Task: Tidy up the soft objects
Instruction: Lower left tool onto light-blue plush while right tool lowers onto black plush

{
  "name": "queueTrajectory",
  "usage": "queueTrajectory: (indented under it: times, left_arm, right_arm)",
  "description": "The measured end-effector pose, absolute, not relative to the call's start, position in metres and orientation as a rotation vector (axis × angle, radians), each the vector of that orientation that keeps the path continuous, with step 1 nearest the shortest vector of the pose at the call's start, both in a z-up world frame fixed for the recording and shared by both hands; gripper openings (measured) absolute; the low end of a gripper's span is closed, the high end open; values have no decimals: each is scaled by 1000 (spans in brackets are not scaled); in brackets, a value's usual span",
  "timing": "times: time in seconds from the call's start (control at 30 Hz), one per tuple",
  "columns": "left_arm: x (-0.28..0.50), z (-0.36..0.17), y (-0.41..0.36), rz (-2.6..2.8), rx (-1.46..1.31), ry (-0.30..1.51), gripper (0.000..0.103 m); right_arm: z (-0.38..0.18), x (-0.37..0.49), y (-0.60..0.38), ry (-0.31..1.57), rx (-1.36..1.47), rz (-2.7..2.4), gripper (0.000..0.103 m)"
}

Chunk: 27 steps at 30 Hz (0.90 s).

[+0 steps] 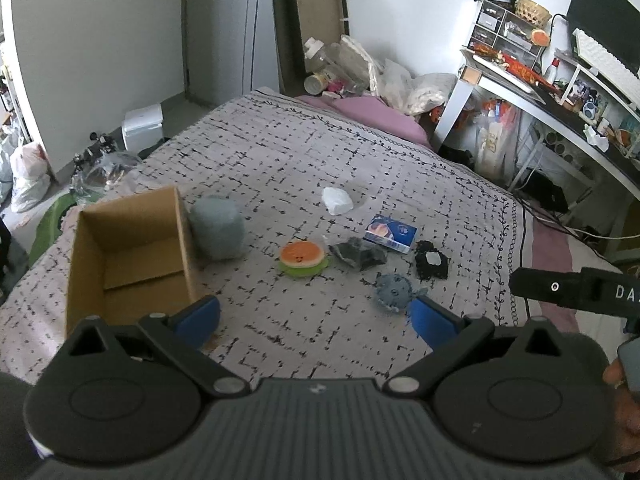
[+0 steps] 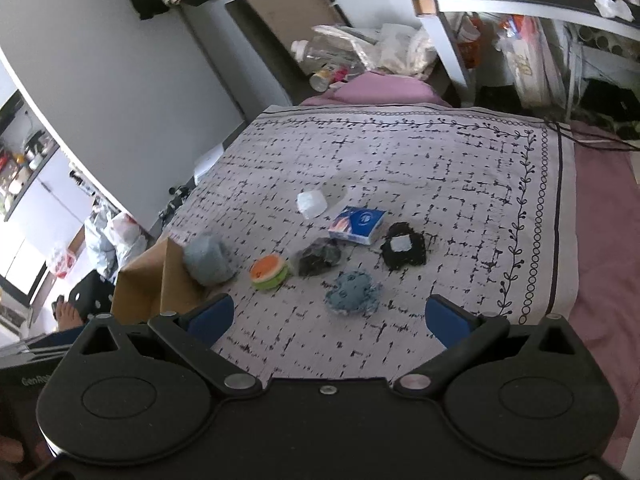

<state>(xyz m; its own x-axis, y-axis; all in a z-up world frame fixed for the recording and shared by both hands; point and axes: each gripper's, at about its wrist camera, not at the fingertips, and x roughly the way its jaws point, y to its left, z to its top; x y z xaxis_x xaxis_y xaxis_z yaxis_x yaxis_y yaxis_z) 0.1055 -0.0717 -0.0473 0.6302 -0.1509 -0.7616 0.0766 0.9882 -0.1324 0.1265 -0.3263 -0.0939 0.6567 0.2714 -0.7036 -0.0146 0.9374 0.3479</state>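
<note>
Soft objects lie on a patterned bedspread (image 1: 280,152): a grey plush cube (image 1: 217,233) (image 2: 208,258) against an open, empty cardboard box (image 1: 128,256) (image 2: 156,284), an orange-and-green burger plush (image 1: 302,258) (image 2: 269,272), a dark crumpled cloth (image 1: 360,254) (image 2: 319,258), a blue knitted toy (image 1: 394,291) (image 2: 354,292), a black knitted piece (image 1: 431,260) (image 2: 402,250), a white soft lump (image 1: 337,200) (image 2: 311,203) and a blue tissue pack (image 1: 391,233) (image 2: 357,224). My left gripper (image 1: 316,320) is open above the bedspread, near the box. My right gripper (image 2: 338,320) is open just before the blue toy.
A cluttered white desk (image 1: 540,92) stands at the right of the bed. Bags and bottles (image 1: 360,68) pile at the bed's far end. A white bin (image 1: 143,126) and plastic bags sit on the floor at left. The right gripper's body (image 1: 576,290) shows at the left view's right edge.
</note>
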Motion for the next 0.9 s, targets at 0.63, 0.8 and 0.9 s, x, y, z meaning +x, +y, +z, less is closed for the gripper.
queueTrajectory:
  times: [0.63,0.8,0.9]
  left_arm:
    - [160,-92,-108,-170,-119,958,91]
    - [173,-105,-115,-175,-133,998,89]
    - [181,-113,-120,-181,-127,1021,87]
  right_arm:
    - [-128,171,-363,901,416,138,94]
    - [-136,184,-372,918,446,133,90]
    - [-145,191,-380,930,475,132,84]
